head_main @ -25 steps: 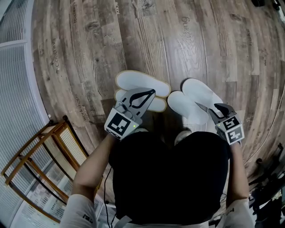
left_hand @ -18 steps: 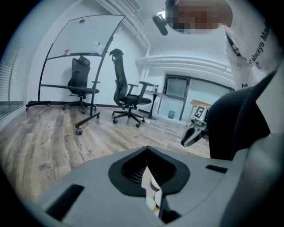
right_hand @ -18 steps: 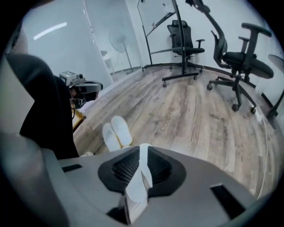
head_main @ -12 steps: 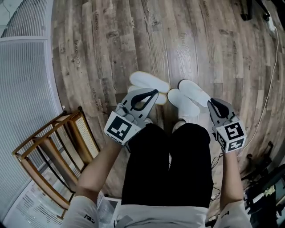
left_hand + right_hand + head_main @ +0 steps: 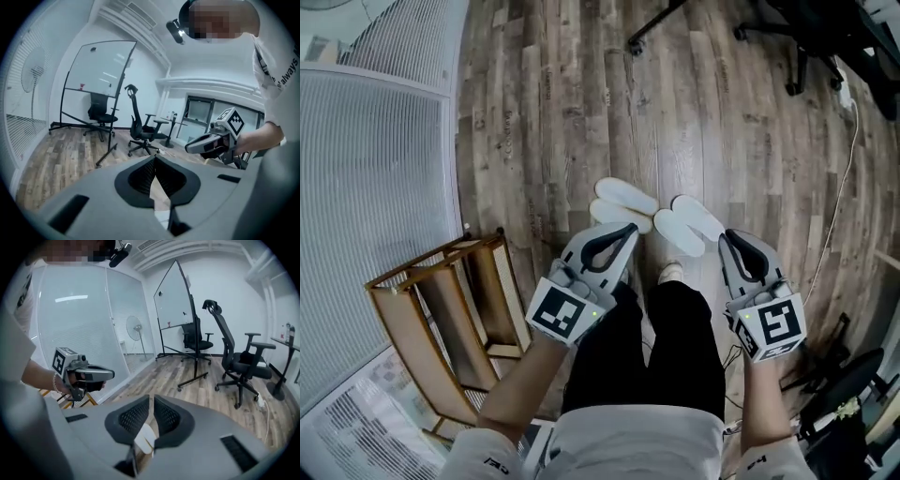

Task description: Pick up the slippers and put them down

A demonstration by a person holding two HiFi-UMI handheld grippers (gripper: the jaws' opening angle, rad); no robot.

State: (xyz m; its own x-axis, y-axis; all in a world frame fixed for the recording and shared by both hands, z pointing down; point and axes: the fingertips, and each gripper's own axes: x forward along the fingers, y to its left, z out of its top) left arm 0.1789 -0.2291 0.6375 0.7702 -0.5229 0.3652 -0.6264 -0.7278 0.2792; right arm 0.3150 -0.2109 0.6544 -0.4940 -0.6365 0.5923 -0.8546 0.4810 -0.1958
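Note:
Two white slippers with tan edges [image 5: 623, 198] lie overlapping on the wood floor, and two plain white slippers [image 5: 697, 217] lie just to their right. Both grippers hang well above them, in front of the person's legs. My left gripper [image 5: 632, 228] is shut, its tips touching and nothing between them. My right gripper [image 5: 724, 235] has just been closing its jaws and now stands shut and empty. Through its jaws in the right gripper view, a white slipper [image 5: 144, 437] shows far below. Each gripper view shows the other gripper: the right one [image 5: 187, 149] and the left one [image 5: 112, 374].
A wooden rack [image 5: 441, 309] stands by the striped glass wall [image 5: 375, 187] at the left. Office chair bases [image 5: 806, 37] and a whiteboard stand's foot [image 5: 661, 23] are at the far end. A cable [image 5: 844, 178] runs down the right. The person's foot [image 5: 670, 274] is near the slippers.
Both grippers have risen away from the slippers, which stay on the floor and look smaller. The right gripper, earlier at a right slipper's edge, has come off it with its jaws closed.

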